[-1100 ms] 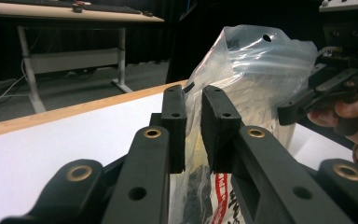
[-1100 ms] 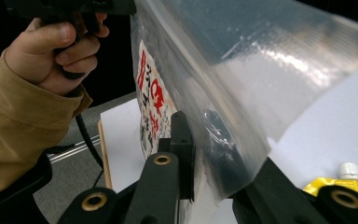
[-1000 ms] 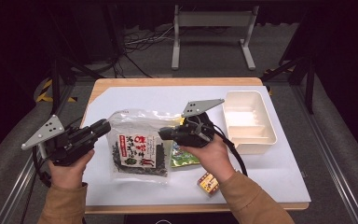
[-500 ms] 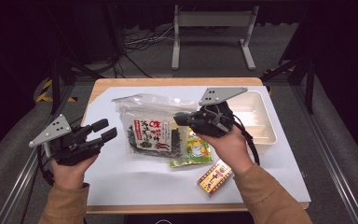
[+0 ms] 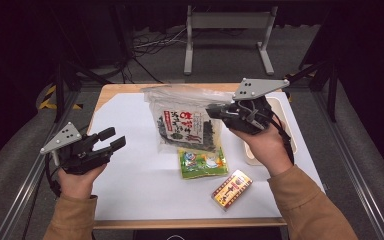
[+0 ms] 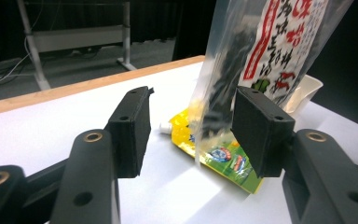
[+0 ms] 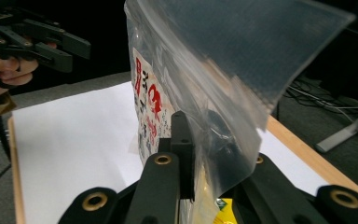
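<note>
Seaweed bag (image 5: pixel 187 125), printed in red and black Japanese script, is held raised above the table (image 5: pixel 130 175), clamped by the right gripper (image 5: pixel 215 111); left gripper (image 5: pixel 111 140) jaws, just opened, stand apart, empty.

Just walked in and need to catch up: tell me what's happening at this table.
A person works two handheld claws. The right claw is shut on the edge of a clear seaweed bag and holds it off the white table. The left claw is off to the side with its jaws apart, having just been opening, and grips nothing. A yellow-green pouch and a small red-and-yellow box lie on the table, and a cream tray sits behind the right hand.
</note>
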A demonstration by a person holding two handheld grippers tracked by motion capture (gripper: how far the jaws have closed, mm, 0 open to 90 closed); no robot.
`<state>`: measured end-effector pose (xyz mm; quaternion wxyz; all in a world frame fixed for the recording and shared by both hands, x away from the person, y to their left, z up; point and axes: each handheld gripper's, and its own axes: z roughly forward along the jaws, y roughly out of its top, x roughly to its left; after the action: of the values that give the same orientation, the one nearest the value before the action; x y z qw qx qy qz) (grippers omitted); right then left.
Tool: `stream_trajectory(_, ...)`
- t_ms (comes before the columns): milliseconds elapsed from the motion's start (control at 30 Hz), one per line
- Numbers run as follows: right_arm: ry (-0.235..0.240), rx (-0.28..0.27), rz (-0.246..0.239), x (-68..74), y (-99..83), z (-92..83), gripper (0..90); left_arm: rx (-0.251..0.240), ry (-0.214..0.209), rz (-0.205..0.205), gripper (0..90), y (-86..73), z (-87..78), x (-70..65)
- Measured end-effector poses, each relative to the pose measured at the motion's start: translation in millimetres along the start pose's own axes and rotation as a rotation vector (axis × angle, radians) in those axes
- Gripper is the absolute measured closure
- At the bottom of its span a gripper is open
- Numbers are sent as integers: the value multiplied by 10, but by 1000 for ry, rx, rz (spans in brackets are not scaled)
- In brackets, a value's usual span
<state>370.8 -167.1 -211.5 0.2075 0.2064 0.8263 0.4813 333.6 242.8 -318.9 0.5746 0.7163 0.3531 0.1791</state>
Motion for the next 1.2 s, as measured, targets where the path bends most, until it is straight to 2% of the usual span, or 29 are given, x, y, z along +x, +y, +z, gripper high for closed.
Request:
stream_trajectory(300,-63,19,-31,-143,1,-143,833,17,23,-10,440,-54,29,63)
stream_trajectory(467,-92,21,-30,-260,3,-256,833,25,29,-19,424,-84,48,97)
stream_trajectory(933,-115,22,-65,-571,-17,-516,832,47,37,-16,395,-128,87,132)
stream_trajectory(1200,-147,28,-58,-712,-38,-630,831,58,39,-24,388,-156,93,161)
